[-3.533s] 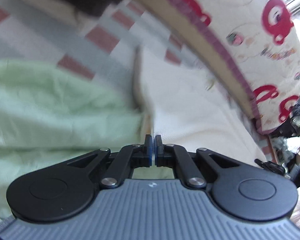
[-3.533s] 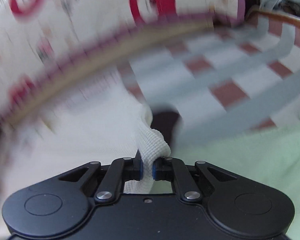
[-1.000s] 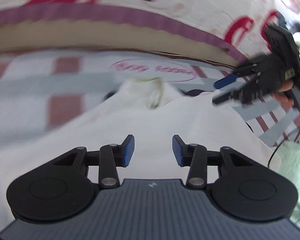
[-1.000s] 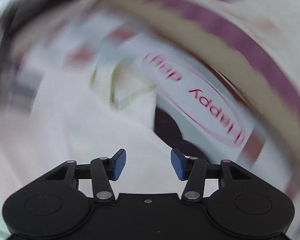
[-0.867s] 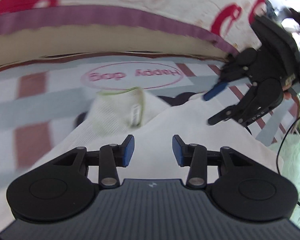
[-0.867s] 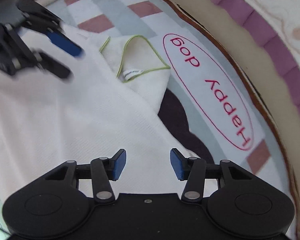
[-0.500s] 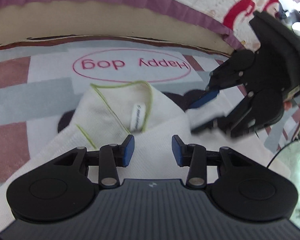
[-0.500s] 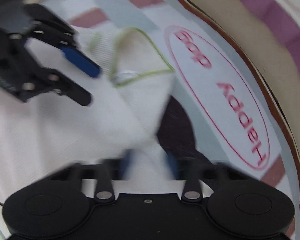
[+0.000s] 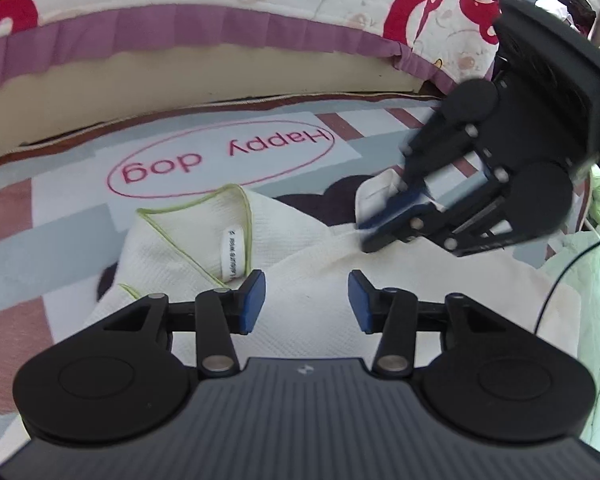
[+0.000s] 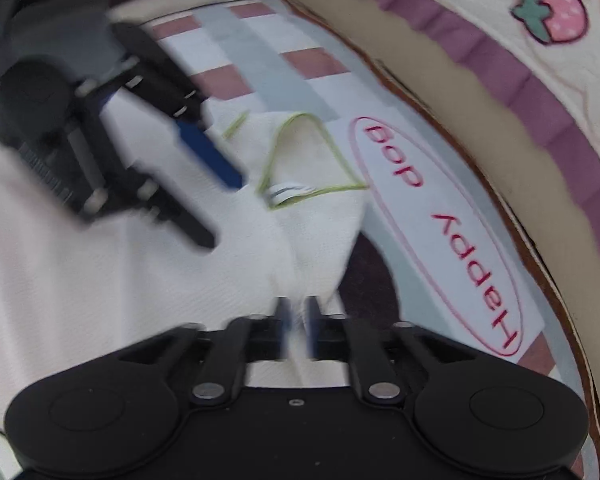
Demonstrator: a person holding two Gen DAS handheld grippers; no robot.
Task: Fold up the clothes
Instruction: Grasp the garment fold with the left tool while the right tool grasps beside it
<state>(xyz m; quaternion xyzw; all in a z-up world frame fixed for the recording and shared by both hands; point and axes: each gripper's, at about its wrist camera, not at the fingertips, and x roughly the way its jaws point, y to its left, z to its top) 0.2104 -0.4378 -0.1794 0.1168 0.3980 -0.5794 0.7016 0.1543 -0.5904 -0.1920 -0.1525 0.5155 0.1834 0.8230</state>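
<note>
Left tool (image 9: 306,300) parted, opening over white garment (image 9: 420,280); right tool (image 10: 296,324) pinching its edge beside "Happy dog" mat (image 9: 224,156), pink-trimmed quilt (image 9: 180,36) behind.

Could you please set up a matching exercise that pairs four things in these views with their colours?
Things:
1. garment
2. neckline piping
3. "Happy dog" lettering
4. bedcover ruffle

Colours:
A. purple
B. cream white
C. red
D. lime green

Pairs: 1-B, 2-D, 3-C, 4-A
</note>
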